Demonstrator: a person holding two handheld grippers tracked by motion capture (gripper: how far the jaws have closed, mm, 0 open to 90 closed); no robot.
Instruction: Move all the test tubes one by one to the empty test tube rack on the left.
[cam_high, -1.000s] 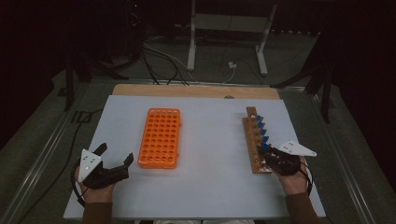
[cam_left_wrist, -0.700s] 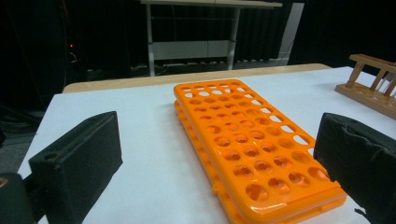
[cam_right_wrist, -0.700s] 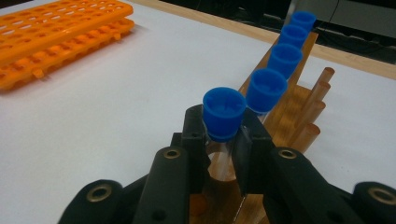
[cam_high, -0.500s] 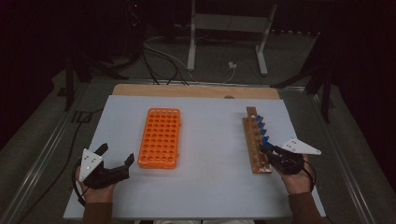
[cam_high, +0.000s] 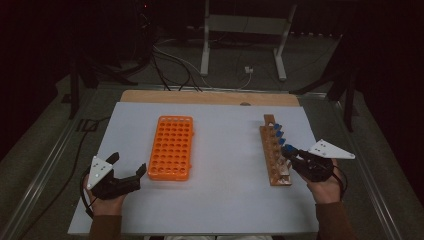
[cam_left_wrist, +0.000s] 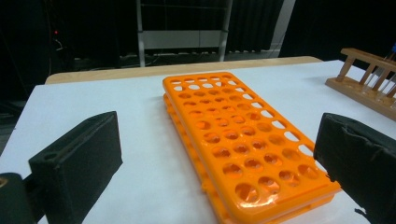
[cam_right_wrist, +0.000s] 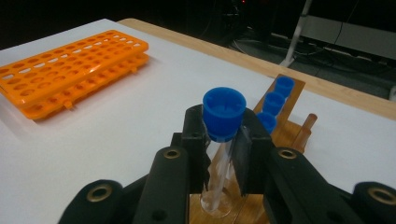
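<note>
Tongs in the person's right hand, the right gripper (cam_right_wrist: 223, 154), are clamped on a clear tube with a blue cap (cam_right_wrist: 223, 113), holding it upright just above the near end of the wooden rack (cam_high: 274, 155), which stands toward the table's right edge. Three more blue-capped tubes (cam_right_wrist: 275, 100) sit in the rack's far end. Near the front left corner of the white table (cam_high: 225, 200), the left gripper (cam_high: 127, 169) has its jaws spread wide with nothing between them, close beside the near end of the orange rack (cam_left_wrist: 238, 144).
</note>
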